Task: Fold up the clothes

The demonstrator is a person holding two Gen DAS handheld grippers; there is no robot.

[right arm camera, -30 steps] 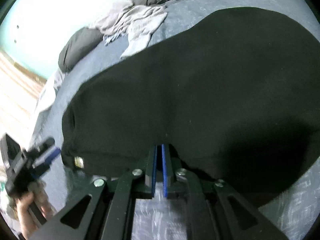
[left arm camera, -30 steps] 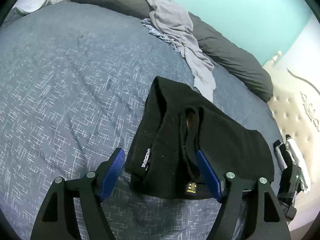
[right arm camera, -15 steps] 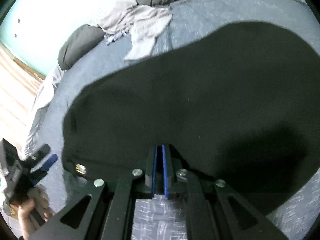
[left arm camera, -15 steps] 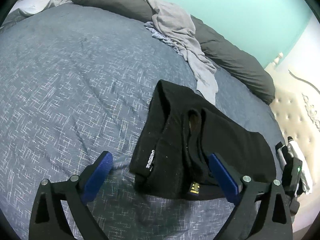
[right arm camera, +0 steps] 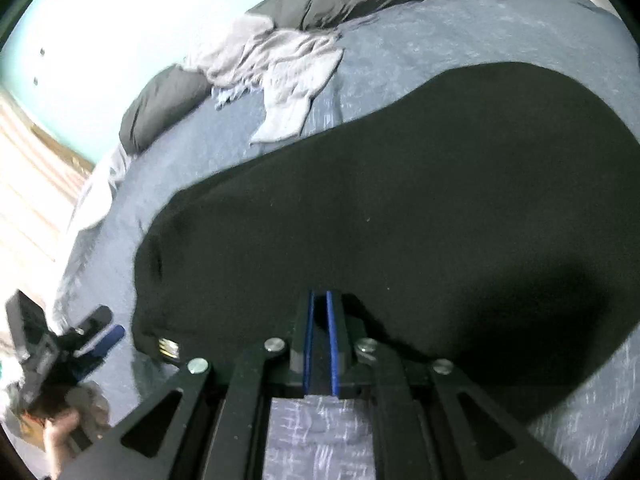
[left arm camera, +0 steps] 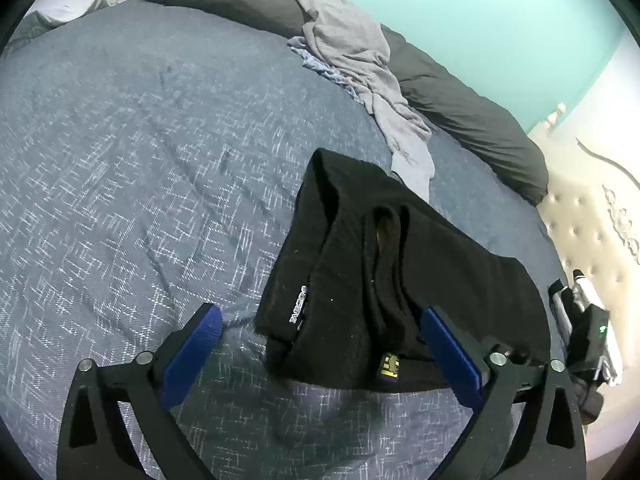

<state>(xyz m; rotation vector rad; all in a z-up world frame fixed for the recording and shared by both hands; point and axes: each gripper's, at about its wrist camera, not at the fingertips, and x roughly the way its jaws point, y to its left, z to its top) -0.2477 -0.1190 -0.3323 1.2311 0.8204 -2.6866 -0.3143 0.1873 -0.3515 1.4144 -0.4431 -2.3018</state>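
**Two grippers at one black garment on the bed**

Left wrist view: the left gripper (left arm camera: pixel 320 344) has its jaws wide apart, holding nothing. Its blue pads (left arm camera: pixel 192 350) stand on either side of the near end of the black garment (left arm camera: pixel 384 264), with the right-hand pad just beside the cloth. The garment lies folded into a thick, layered bundle on the blue bed (left arm camera: pixel 120 168), a small white print and a yellow tag showing at its near edge. Beyond it a grey garment (left arm camera: pixel 360 56) lies crumpled, draped partly over a dark duvet (left arm camera: pixel 460 112) along the teal wall (left arm camera: pixel 500 20). A cream tufted headboard (left arm camera: pixel 592 236) stands at the right, with the right gripper (left arm camera: pixel 588 332) seen low beside the garment's far edge.

Right wrist view: the right gripper (right arm camera: pixel 319 304) has its jaws together, clamped on the near edge of the black garment (right arm camera: pixel 380 220), which fills most of the view. The grey garment (right arm camera: pixel 280 68) lies behind. At lower left the left gripper (right arm camera: pixel 96 336) appears, blurred, with a hand (right arm camera: pixel 60 428) on it.
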